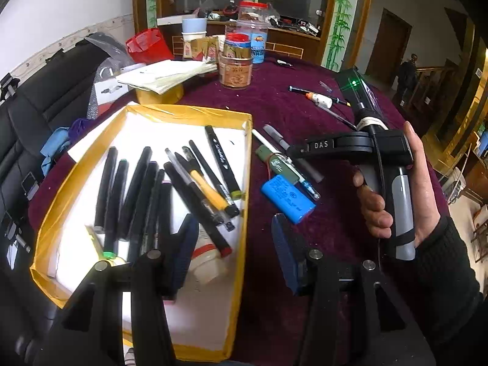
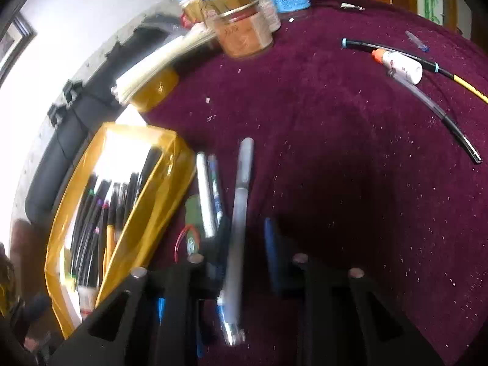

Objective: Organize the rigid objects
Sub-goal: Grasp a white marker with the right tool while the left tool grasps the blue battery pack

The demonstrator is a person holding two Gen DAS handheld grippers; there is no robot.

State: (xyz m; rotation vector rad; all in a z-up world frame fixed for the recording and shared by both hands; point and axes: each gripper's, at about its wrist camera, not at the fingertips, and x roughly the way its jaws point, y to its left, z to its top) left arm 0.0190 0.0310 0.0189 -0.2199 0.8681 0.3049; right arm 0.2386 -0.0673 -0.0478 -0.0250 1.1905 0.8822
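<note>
While the left gripper (image 1: 231, 262) hangs low in the frame with fingers apart over the yellow-rimmed box (image 1: 146, 111), the box at lower left holds a row of black markers (image 1: 134, 192), a yellow pen (image 1: 209, 189) and a white bottle (image 1: 206, 262). Right gripper (image 2: 244, 262): fingers apart around a grey pen (image 2: 241, 210), not clamped. Beside the box lies a blue battery (image 1: 288, 198). At upper centre, jars (image 1: 236, 67) stand on the bench (image 1: 305, 116).

Tray (image 1: 195, 113) pretty much packed with markers (image 1: 134, 189), barely any bare floor except near the far wall. Pens (image 2: 241, 201) and blue battery (image 1: 288, 198) crowding the cloth just beside its right wall. Wide bare cloth (image 2: 350, 152) further right, up to the glue stick (image 2: 402, 65). Jars (image 1: 236, 67) blocking the back.
</note>
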